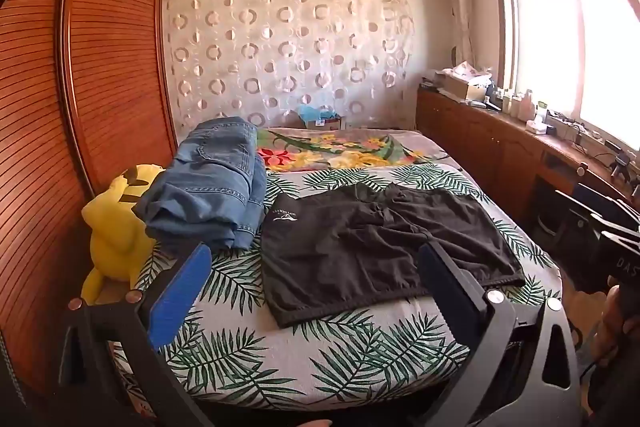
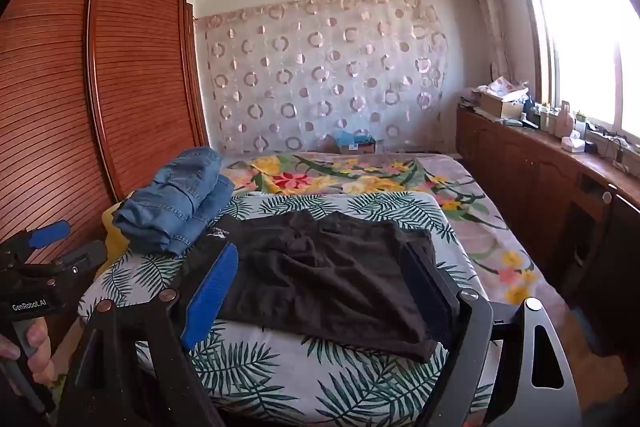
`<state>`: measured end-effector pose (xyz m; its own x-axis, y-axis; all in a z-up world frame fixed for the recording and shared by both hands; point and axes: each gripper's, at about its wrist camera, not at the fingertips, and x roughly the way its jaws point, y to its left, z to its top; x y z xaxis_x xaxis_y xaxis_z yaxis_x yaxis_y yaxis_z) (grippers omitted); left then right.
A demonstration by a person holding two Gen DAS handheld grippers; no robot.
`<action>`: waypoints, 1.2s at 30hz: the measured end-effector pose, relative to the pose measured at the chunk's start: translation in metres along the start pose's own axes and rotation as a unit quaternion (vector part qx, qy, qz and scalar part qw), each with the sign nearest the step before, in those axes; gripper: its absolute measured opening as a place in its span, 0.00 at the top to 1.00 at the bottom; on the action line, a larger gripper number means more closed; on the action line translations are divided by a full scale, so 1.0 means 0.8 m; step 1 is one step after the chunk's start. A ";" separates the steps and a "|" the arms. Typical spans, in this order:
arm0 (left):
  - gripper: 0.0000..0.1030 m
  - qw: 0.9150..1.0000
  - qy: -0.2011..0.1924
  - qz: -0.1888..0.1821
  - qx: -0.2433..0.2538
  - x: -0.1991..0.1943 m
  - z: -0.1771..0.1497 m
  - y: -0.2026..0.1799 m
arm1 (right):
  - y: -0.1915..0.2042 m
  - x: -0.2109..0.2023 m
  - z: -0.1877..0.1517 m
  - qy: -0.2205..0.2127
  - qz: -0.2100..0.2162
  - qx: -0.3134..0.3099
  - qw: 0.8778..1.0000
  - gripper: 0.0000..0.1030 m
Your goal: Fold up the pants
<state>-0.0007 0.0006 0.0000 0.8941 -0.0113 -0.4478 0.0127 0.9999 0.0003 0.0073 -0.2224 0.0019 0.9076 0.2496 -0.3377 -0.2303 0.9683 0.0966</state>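
The black shorts point(image 1: 384, 247) are spread flat at the bed's point(image 1: 360, 359) centre, unfolded. Both the left claw point(image 1: 316, 291) and right claw point(image 2: 320, 291) are held apart, empty. An edge at 6 o'clock must be gripped next.

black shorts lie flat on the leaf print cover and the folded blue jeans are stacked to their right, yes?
Not quite: the folded blue denim jeans are stacked to the left of the flat black fabric shorts, beside the yellow plush toy, as the left wrist view shows. The rest is right.
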 end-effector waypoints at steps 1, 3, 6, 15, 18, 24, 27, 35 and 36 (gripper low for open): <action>0.00 1.000 -0.001 0.001 0.000 0.000 0.000 0.000 | -0.001 0.000 0.000 -0.001 0.000 0.000 1.000 0.18; 0.00 1.000 0.001 0.004 0.005 0.000 0.000 -0.001 | -0.003 -0.001 0.001 -0.003 -0.002 0.001 1.000 0.18; 0.00 1.000 0.000 0.007 0.003 -0.003 0.000 -0.002 | 0.001 -0.001 -0.002 -0.002 -0.003 -0.004 1.000 0.18; 0.00 1.000 0.003 0.007 0.002 -0.001 -0.001 0.000 | 0.002 0.002 -0.001 0.002 -0.001 -0.004 1.000 0.18; 0.00 1.000 0.004 0.004 0.001 0.000 0.000 0.002 | 0.002 0.001 -0.001 0.002 0.000 -0.004 1.000 0.18; 0.00 1.000 0.004 0.005 0.001 0.001 -0.001 0.002 | 0.002 0.000 -0.002 0.001 0.000 -0.005 1.000 0.18; 0.00 1.000 0.006 0.003 0.001 0.001 0.000 0.004 | 0.001 0.001 -0.003 0.003 0.001 -0.005 1.000 0.18; 0.00 1.000 0.006 0.003 0.002 0.002 -0.001 0.003 | 0.002 0.002 -0.002 0.004 0.000 -0.005 1.000 0.18; 0.00 1.000 0.006 0.003 0.002 0.002 -0.001 0.003 | 0.003 0.002 -0.003 0.005 0.000 -0.005 1.000 0.18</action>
<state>0.0004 0.0029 -0.0017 0.8887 -0.0045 -0.4585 0.0088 0.9999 0.0072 0.0077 -0.2200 -0.0005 0.9041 0.2496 -0.3468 -0.2337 0.9684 0.0877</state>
